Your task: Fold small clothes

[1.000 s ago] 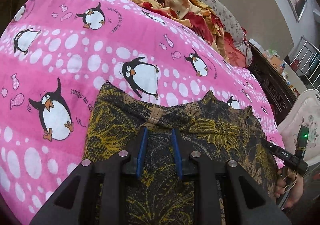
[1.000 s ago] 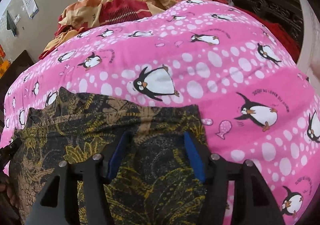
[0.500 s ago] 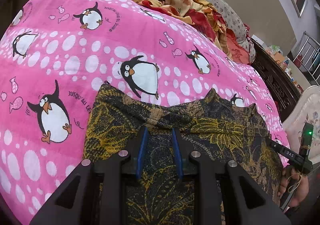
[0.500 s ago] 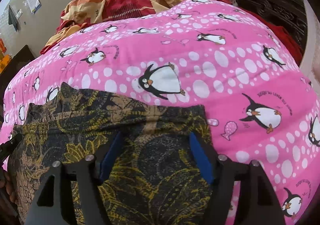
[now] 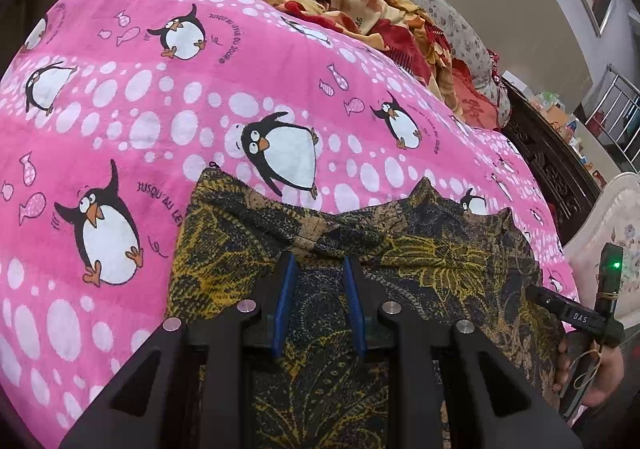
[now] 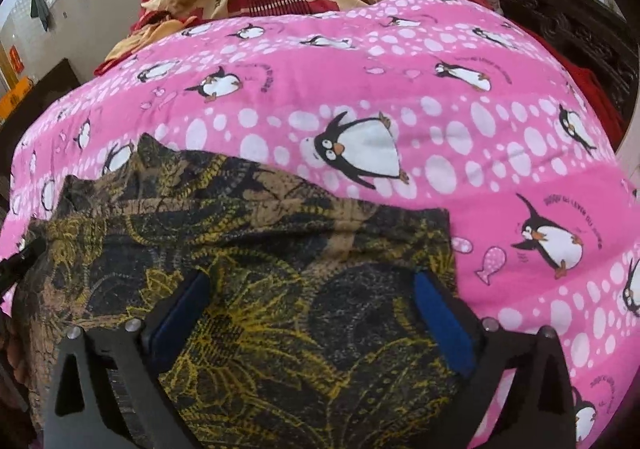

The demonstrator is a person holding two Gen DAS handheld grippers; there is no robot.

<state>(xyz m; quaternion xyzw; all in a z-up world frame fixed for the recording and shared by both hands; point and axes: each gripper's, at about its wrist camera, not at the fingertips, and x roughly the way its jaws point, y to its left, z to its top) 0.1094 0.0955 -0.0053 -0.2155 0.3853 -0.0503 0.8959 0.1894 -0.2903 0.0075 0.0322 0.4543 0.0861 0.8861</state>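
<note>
Pink bedding with penguins and white dots (image 5: 168, 117) covers the whole work surface, and behind it a heap of red and orange cloth (image 5: 360, 9) lies against a flowered pillow. On the near part of the blanket rests the dark garment with yellow leaf print (image 5: 400, 249), spread rather flat, with its far edge a little wavy and one small peak standing up. The left gripper (image 5: 316, 269) hovers over the middle of this garment with its blue pads close together but with a narrow gap; the print is visible between them, so it does not pinch the cloth. Compared with one second ago, this gap looks about the same. The right gripper (image 6: 312, 285) is the one that changed: its jaws have spread much wider than a second ago, and they now stand far apart over the right part of the garment, with nothing between them except the cloth lying below. The garment itself has not moved on the blanket in this time. I judge that the right tool has let go or is preparing a new grasp, so the fold is not yet started here; the next step probably needs a grip on the far or side edge.
</note>
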